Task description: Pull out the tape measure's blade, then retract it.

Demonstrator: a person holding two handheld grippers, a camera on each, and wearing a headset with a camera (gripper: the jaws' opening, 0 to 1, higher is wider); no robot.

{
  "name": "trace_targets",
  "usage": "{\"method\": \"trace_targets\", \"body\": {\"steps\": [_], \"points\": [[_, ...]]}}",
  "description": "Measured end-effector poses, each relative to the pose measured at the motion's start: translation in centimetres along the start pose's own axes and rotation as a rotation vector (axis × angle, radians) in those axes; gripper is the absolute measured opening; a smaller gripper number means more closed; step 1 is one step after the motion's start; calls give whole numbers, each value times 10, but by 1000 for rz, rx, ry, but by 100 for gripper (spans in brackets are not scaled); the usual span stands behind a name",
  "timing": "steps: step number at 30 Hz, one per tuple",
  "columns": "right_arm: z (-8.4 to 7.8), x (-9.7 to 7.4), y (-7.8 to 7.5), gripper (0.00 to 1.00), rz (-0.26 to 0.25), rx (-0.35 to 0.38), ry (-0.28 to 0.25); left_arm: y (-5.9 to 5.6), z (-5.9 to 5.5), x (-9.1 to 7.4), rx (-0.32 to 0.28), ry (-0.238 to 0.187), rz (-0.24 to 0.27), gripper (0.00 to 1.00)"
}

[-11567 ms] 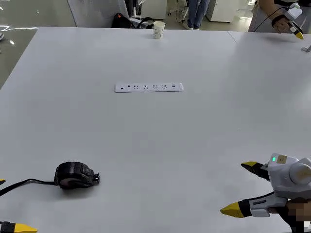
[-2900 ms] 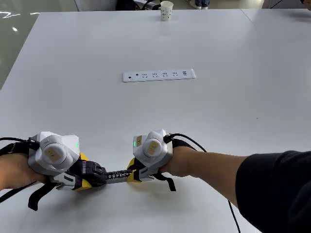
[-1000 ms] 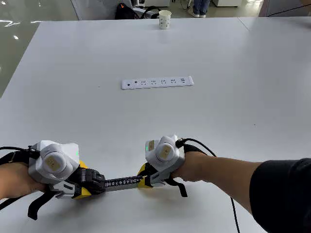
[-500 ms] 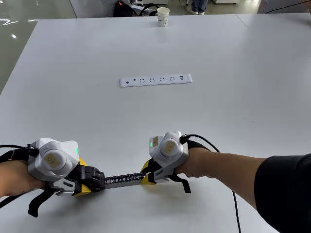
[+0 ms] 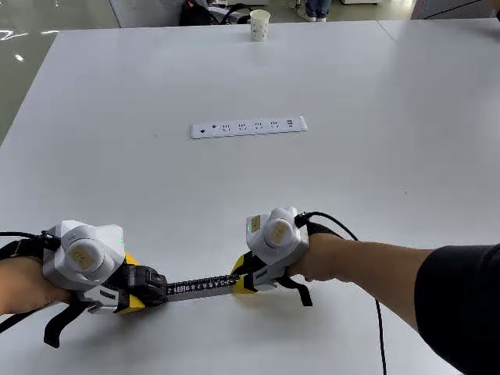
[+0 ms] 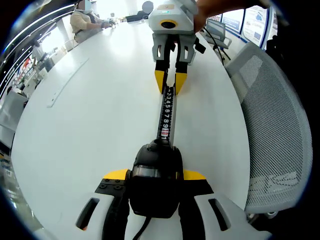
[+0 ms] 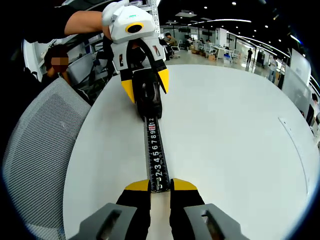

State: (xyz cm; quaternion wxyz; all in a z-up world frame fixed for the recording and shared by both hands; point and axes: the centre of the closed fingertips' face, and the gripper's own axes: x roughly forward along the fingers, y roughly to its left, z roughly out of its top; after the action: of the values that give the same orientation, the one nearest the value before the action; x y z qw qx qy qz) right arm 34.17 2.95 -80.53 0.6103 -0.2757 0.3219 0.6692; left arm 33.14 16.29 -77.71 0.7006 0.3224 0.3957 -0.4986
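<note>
Pinching blade (image 7: 154,155) marked 2–9, right tongs (image 7: 160,186), left tongs (image 6: 155,174) gripping case (image 6: 155,192)

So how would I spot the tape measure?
On the big white table, look to the near edge. The tape measure is the black case in the left claw; unlike the white power strip and paper cup farther back, a numbered blade runs from it to the right claw.

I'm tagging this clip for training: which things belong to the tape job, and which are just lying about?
In the job: tape measure, held by left tool; its blade, pinched by right tool.
Lying about: power strip, paper cup.
</note>
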Motion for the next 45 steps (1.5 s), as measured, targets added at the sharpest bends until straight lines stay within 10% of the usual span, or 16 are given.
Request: {"method": "trace_targets", "body": {"steps": [45], "points": [[-20,-17,1,10,-8,28,9,0,4,-1,-5,0,6,32]]}}
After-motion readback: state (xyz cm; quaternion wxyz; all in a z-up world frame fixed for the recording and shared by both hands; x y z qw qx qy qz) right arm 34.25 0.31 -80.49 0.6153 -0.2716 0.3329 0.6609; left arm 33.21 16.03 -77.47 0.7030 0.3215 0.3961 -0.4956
